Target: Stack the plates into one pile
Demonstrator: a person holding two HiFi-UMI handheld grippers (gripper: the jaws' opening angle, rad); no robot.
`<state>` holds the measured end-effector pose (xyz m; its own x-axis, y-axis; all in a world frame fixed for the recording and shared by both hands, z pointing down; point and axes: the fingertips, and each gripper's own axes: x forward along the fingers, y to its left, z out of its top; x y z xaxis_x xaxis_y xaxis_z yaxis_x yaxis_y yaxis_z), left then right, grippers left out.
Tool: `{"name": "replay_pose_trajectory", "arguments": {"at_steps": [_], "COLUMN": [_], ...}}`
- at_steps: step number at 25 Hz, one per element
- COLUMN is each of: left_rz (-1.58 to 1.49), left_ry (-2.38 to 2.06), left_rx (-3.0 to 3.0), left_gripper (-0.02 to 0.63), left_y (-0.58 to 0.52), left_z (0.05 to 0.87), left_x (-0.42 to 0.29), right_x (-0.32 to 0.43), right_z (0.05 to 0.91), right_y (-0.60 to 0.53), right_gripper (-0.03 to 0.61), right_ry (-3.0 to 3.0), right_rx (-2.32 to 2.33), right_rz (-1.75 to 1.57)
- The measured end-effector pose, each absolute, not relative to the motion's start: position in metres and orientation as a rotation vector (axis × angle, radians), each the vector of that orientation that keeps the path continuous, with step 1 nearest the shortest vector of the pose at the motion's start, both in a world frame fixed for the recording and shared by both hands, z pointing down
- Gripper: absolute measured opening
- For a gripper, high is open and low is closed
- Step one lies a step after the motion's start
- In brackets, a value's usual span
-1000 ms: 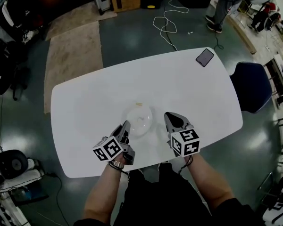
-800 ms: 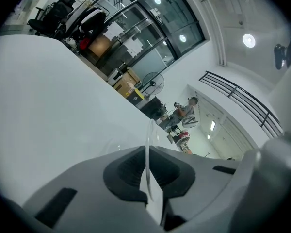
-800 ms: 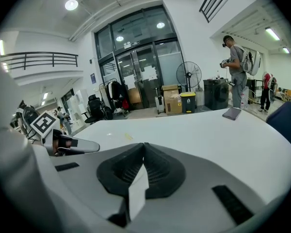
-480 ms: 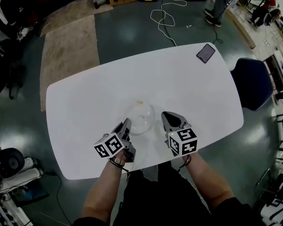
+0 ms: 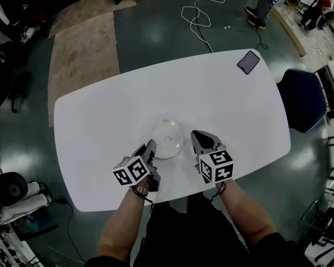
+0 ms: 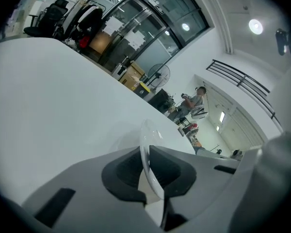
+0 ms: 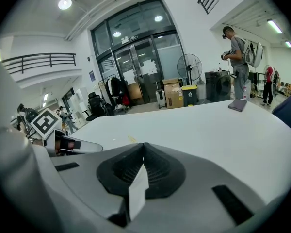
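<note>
One risk is looming: the left gripper has jaws that are opening around the rim of the clear plate, pads barely touching it, so a hurried pull back could be dragging the plate askew or sliding it across the slick tabletop. Both hands are angling forward and downward, flanking the plate near the person's edge. The right gripper is pointing just beside it, jaws closed on nothing.
</note>
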<state>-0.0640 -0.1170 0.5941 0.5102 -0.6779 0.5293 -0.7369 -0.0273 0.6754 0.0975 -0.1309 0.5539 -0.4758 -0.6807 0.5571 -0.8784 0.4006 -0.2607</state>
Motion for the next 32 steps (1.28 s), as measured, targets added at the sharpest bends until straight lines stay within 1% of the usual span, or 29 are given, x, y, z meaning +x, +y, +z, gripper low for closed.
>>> {"name": "replay_pose_trajectory", "arguments": {"at_steps": [8, 19, 27, 32], "left_rz": [0.231, 0.335, 0.486, 0.513], "left_ry": [-1.274, -1.327, -1.366, -1.379], "left_rx": [1.762, 1.813, 1.879, 1.886], "left_gripper": [0.085, 0.109, 0.167, 0.172], "left_y": [-0.114, -0.117, -0.118, -0.12], "left_z": [0.601, 0.604, 0.611, 0.609], "left_x": [-0.069, -0.068, -0.068, -0.068], "right_x": [0.092, 0.09, 0.087, 0.084], "right_z": [0.559, 0.565, 0.571, 0.57], "right_y": [-0.134, -0.139, -0.143, -0.146], "right_gripper": [0.018, 0.018, 0.018, 0.018], "right_ry": [-2.298, -2.299, -2.297, -2.299], "right_rx": [1.333, 1.322, 1.313, 1.308], "right_rz": [0.768, 0.778, 0.786, 0.791]}}
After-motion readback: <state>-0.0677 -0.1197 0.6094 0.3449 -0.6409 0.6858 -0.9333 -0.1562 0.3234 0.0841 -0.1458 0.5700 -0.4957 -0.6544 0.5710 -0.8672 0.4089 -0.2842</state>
